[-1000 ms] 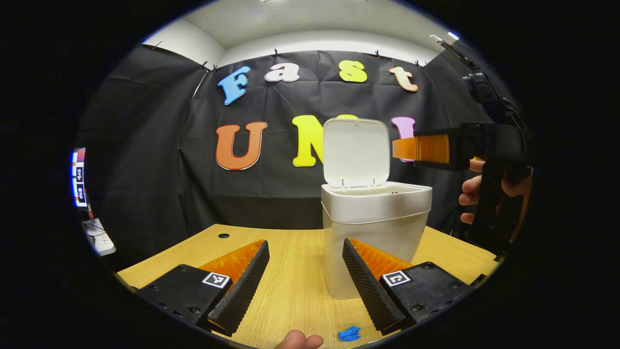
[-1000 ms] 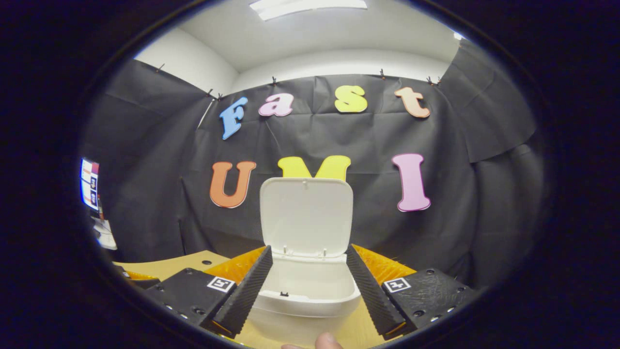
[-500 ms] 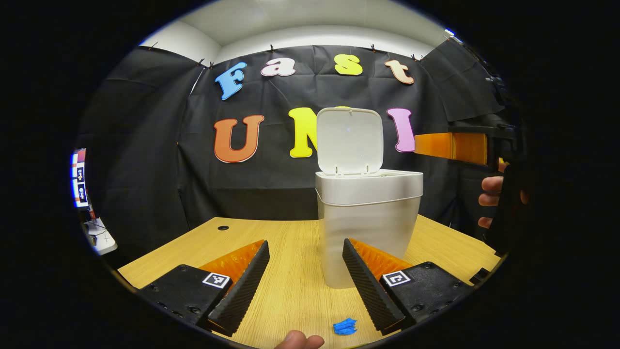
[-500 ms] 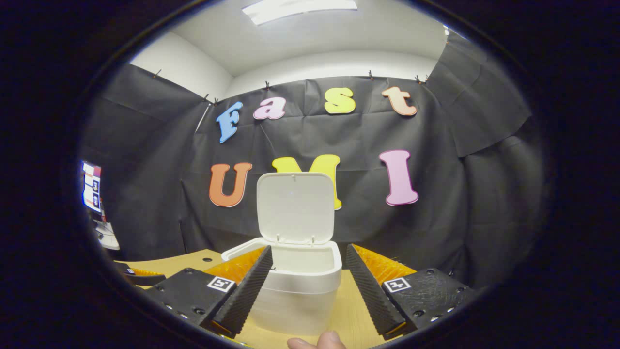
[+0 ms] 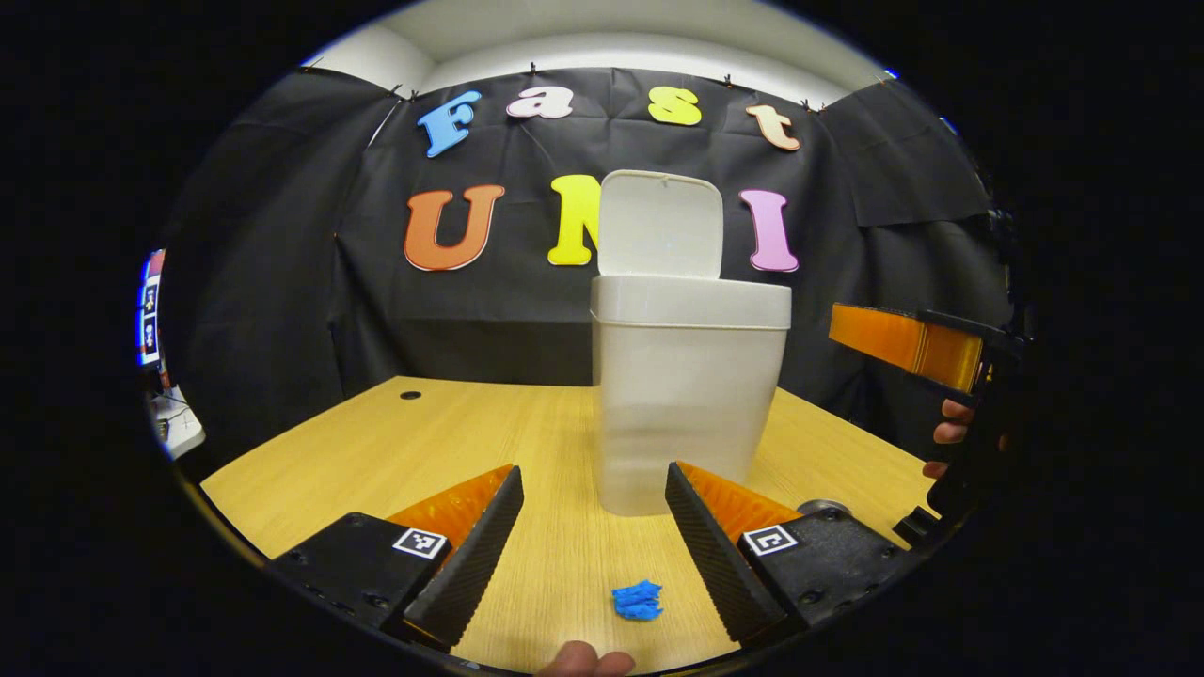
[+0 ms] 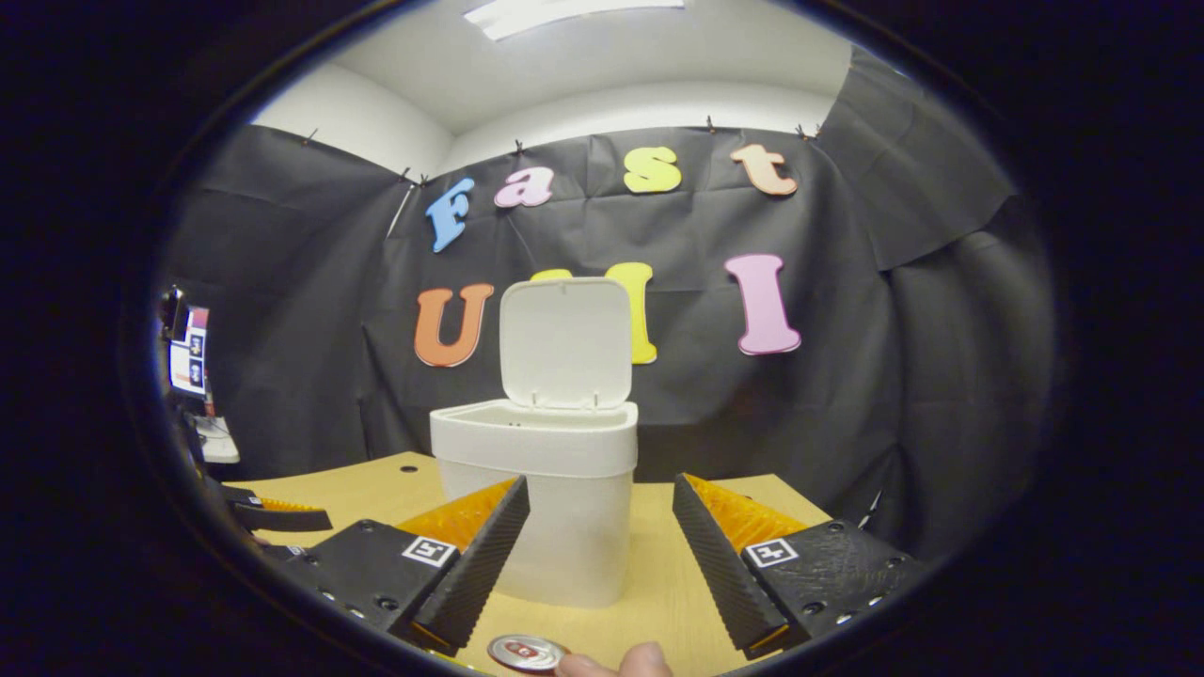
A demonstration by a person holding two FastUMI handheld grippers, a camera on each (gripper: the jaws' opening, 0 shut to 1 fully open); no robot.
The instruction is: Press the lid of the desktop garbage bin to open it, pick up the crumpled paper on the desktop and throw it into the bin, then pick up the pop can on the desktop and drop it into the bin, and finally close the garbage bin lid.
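Bin (image 6: 536, 508) stands on the table (image 5: 395, 451), lid (image 6: 564, 340) raised. Left gripper (image 5: 593, 527) and right gripper (image 6: 602, 541) – both released, empty. Crumpled paper (image 5: 638, 600) lies between the left fingers: light, soft – pinch mid-wad. Pop can (image 6: 525, 651): thin-walled, slippery – grip its sides gently.

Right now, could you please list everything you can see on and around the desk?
Garbage bin: one, white, standing on the desk, centre.
Lid: one, white, raised upright at the bin's back edge.
Crumpled paper: one, blue, on the desk in front of the bin.
Pop can: one, silver top, at the near desk edge.
Desk: one, light wood.
Left hand-held gripper: one, jaws apart, empty.
Right hand-held gripper: one, jaws apart, empty.
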